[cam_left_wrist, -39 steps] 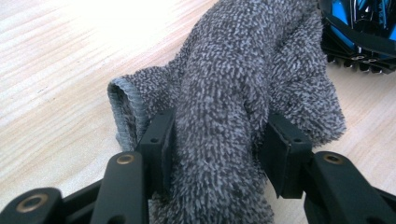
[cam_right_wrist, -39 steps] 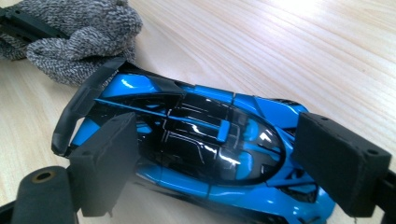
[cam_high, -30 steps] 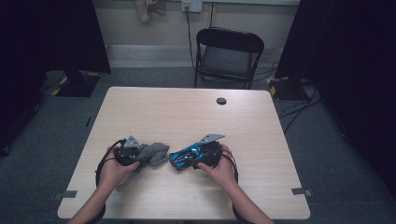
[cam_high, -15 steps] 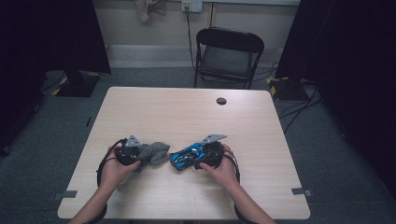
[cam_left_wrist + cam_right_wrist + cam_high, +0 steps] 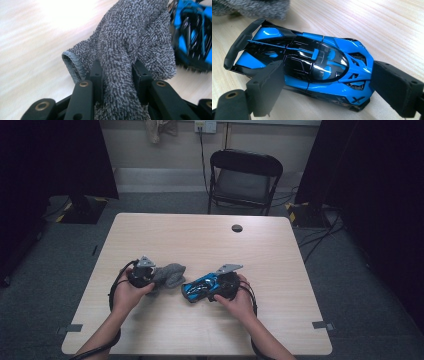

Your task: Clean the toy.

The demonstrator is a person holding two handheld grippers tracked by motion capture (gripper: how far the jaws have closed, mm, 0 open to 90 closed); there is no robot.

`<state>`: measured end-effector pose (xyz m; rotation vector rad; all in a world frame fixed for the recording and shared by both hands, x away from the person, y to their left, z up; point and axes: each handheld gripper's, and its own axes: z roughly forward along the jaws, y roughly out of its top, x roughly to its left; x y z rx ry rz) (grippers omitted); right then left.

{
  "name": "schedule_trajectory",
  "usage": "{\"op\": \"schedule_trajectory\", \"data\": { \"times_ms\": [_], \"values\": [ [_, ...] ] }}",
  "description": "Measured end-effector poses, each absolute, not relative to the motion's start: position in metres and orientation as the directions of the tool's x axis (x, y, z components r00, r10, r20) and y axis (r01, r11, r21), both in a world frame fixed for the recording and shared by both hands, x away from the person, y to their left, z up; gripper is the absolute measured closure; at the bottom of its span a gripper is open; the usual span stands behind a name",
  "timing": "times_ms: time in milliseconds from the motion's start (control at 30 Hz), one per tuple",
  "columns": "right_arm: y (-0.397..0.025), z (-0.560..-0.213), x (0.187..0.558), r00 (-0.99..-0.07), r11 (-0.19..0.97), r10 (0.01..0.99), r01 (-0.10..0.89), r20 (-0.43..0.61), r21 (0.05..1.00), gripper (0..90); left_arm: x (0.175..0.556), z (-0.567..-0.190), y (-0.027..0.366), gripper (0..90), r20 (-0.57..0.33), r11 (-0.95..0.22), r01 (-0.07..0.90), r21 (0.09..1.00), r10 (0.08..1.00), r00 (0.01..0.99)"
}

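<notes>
Near the table's [image 5: 280, 245] front edge, the left gripper [image 5: 141, 275] is pinching a bunched cloth [image 5: 130, 45] tight, seemingly for wiping, while the right gripper [image 5: 324, 82] is bracing the car [image 5: 312, 67] between its pads, keeping it steady just right of the cloth.

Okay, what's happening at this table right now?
A person at a wooden table works a gripper in each hand. The left gripper is shut on a bunched grey cloth. The right gripper has its jaws around a blue and black toy car that sits on the table, right beside the cloth. It looks like the car is about to be wiped.
</notes>
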<state>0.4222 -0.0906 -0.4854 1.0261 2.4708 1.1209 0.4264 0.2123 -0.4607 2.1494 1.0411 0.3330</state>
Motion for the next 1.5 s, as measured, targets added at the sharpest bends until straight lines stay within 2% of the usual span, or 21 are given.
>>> {"op": "schedule_trajectory", "data": {
  "times_ms": [233,433,933,1333,1500],
  "values": [
    [-0.092,-0.486,0.422,-0.724,0.452,0.686,0.499,0.069,0.74,11.8,0.448,-0.45,0.192,67.6,-0.101,-0.39,0.583,0.713,0.765,0.636],
    [-0.092,-0.487,0.422,-0.724,0.45,0.686,0.498,0.069,0.741,11.8,0.462,-0.445,0.17,67.6,-0.048,-0.454,0.562,0.691,0.747,0.663],
    [-0.093,-0.487,0.422,-0.725,0.45,0.686,0.495,0.067,0.744,12.2,0.478,-0.47,0.128,67.3,-0.027,-0.526,0.555,0.644,0.71,0.703],
    [-0.093,-0.486,0.423,-0.726,0.458,0.685,0.498,0.065,0.737,12.6,0.476,-0.472,0.124,67.5,-0.017,-0.565,0.531,0.632,0.675,0.738],
    [-0.093,-0.486,0.424,-0.729,0.461,0.682,0.496,0.064,0.736,12.6,0.472,-0.471,0.129,67.7,-0.053,-0.547,0.559,0.623,0.683,0.728]
  ]
}}
